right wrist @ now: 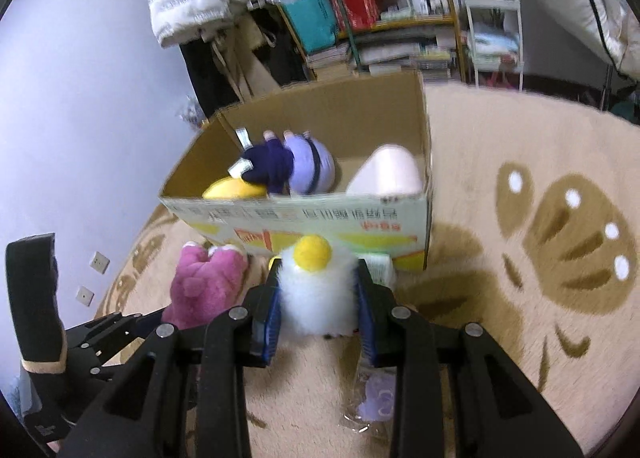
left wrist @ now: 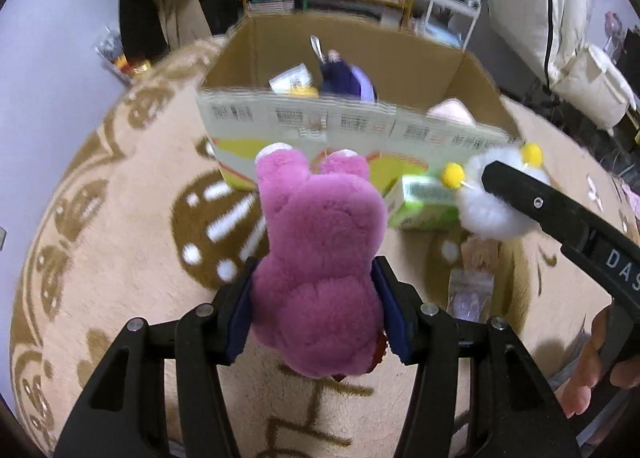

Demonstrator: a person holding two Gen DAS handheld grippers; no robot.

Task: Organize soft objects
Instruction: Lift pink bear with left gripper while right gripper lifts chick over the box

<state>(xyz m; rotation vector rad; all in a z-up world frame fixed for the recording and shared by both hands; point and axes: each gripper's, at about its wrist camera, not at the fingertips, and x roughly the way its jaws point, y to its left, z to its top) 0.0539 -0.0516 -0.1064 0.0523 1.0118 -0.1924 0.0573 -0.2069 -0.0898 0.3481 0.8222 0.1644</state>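
While clamped by blue pads, fluffy pink plush bear (left wrist: 320,258).

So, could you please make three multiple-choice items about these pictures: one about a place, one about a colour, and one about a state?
1. Where does the purple plush doll lie?
A. on the rug
B. inside the cardboard box
C. on the shelf

2. What colour is the plush held by the left tool?
A. pink
B. green
C. blue

3. What is the state of the right tool?
A. open and empty
B. shut on the white fluffy toy
C. shut on the small green carton

Answers:
1 B: the purple plush doll lies within the walls of the cardboard box.
2 A: the pink plush sits between the pads of the left tool.
3 B: the right tool presses on both sides of the white fluffy toy, while the small green carton lies on the rug.
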